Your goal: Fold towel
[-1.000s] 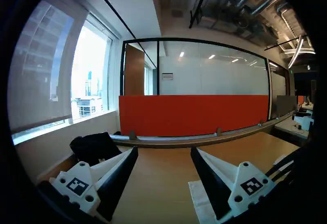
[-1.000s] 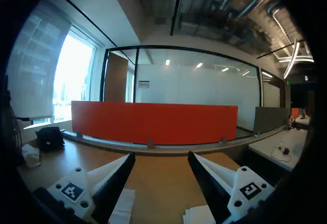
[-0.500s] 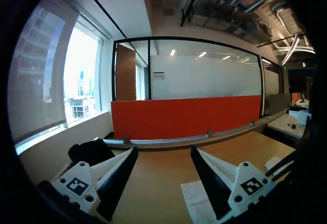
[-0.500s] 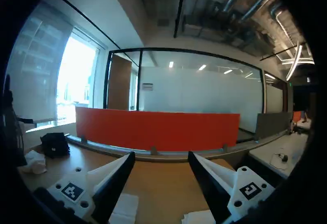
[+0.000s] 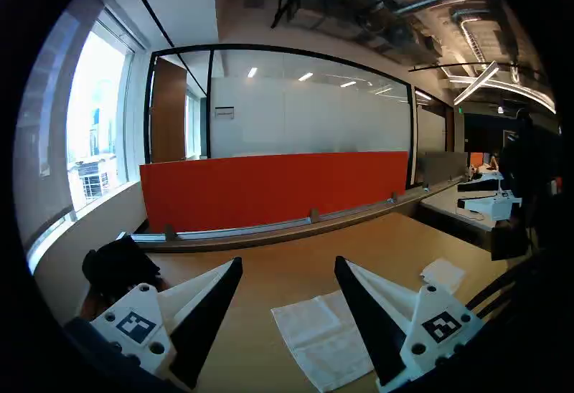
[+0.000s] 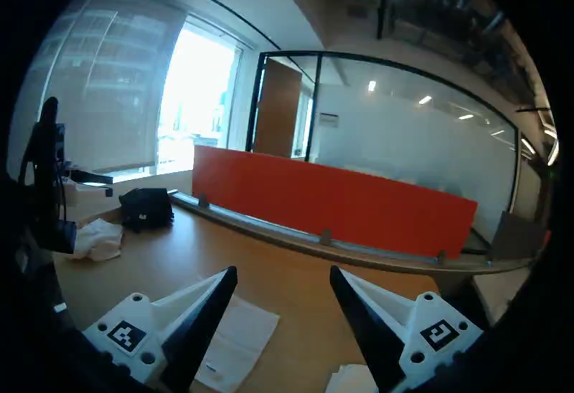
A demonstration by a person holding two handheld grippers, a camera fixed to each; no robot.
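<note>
A white towel (image 5: 323,335) lies flat on the wooden desk (image 5: 301,271), low between and under my left gripper's fingers in the left gripper view. My left gripper (image 5: 287,300) hangs above it, open and holding nothing. In the right gripper view the same flat white towel (image 6: 240,335) sits just beside the left finger of my right gripper (image 6: 283,307), which is open and empty too. A folded white cloth (image 6: 348,379) peeks out at the bottom edge by the right finger. A small folded white cloth (image 5: 443,275) rests farther right on the desk.
An orange divider panel (image 5: 276,188) runs along the desk's far edge. A black bag (image 5: 115,267) sits at the left end of the desk, with a crumpled white cloth (image 6: 97,241) near it. A neighbouring desk with equipment (image 5: 488,206) stands to the right.
Both grippers have swung and tipped downward: more of the desk and the flat towel has come into view. The left view turned right, the right view turned left. Both stay open.
</note>
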